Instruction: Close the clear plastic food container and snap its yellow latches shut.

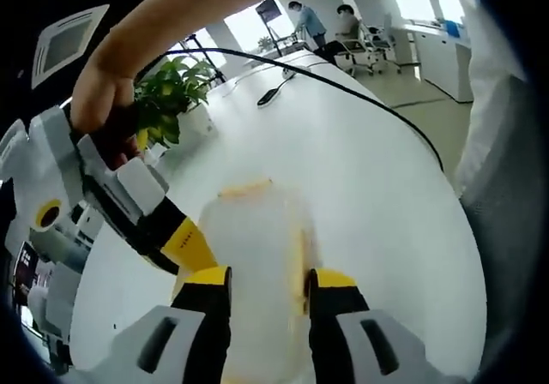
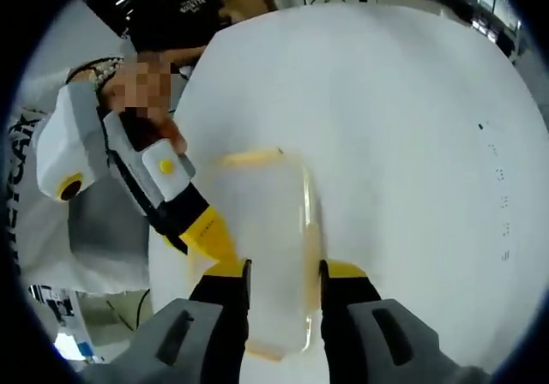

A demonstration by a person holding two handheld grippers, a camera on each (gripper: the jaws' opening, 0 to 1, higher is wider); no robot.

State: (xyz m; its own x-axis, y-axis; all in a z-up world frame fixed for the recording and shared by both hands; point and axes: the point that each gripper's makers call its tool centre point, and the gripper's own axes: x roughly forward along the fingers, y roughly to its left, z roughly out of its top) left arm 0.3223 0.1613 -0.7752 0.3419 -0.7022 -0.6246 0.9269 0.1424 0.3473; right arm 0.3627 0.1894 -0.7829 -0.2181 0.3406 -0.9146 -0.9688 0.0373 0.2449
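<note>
In the left gripper view the left tongs [image 1: 268, 285] rise from the bottom edge with their yellow-tipped jaws spread, the clear plastic container [image 1: 257, 247] lying between and just beyond them on the white surface [image 1: 386, 195]. The right tongs [image 1: 176, 238] come in from the left side of that view, held by a hand [image 1: 99, 93], their yellow tip touching or just beside the container's near left edge; whether they are spread or pressed together I cannot tell there. A potted plant [image 1: 167, 93] stands behind.

In the right gripper view the right tongs [image 2: 283, 277] straddle the container [image 2: 262, 247], jaws spread, and the left tongs [image 2: 206, 230] reach to its left side. The lid appears to lie flat on the box — a yellow latch [image 2: 249, 157] shows along the far end and another yellow strip [image 2: 306, 230] along the right side.

My judgement: the closing is done or nearly so, and the latching is in hand. The next move calls for one pair of tongs to steady the box while the other presses a latch down over the rim — firmly, without sliding the light container.
</note>
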